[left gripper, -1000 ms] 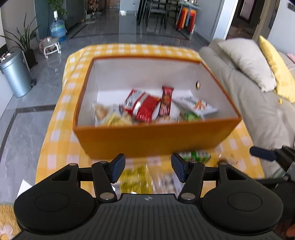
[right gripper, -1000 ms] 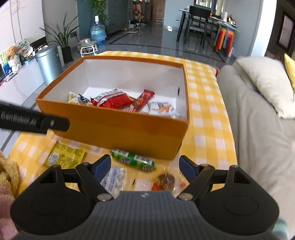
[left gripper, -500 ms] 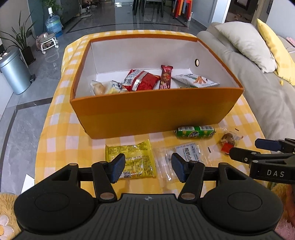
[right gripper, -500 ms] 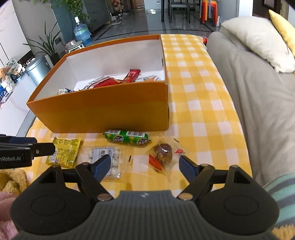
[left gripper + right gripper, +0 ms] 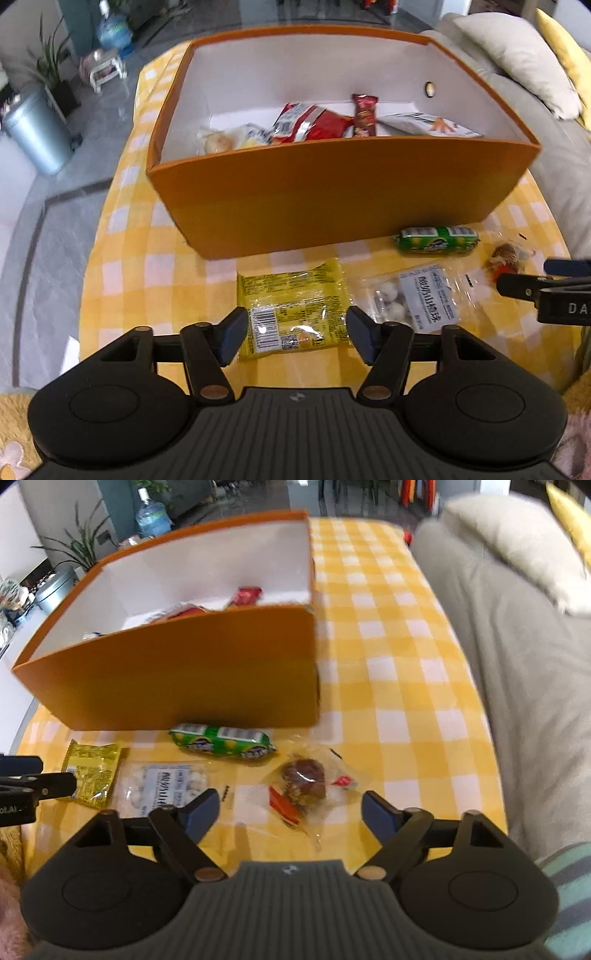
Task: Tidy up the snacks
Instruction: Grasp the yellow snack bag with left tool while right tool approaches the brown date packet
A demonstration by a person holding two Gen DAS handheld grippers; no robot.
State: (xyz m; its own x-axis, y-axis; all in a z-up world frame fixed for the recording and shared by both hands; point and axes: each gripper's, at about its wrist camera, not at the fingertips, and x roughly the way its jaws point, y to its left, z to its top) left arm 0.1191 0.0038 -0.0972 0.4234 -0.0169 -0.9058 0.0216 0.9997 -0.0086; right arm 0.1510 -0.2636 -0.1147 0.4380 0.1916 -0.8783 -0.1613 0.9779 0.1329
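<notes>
Left gripper (image 5: 297,334) first: I see its jaws spread wide and empty, low over the near end of the yellow packet (image 5: 293,310), which lies flat on the checked tablecloth (image 5: 122,266) in front of the orange box (image 5: 332,188) that holds several snacks. Just to the right lies the clear bag of white balls (image 5: 413,297), then the green roll (image 5: 221,744) close against the box's front wall. My right gripper (image 5: 290,814) is wide open too, empty, poised over the clear-wrapped brown sweet (image 5: 304,779).
</notes>
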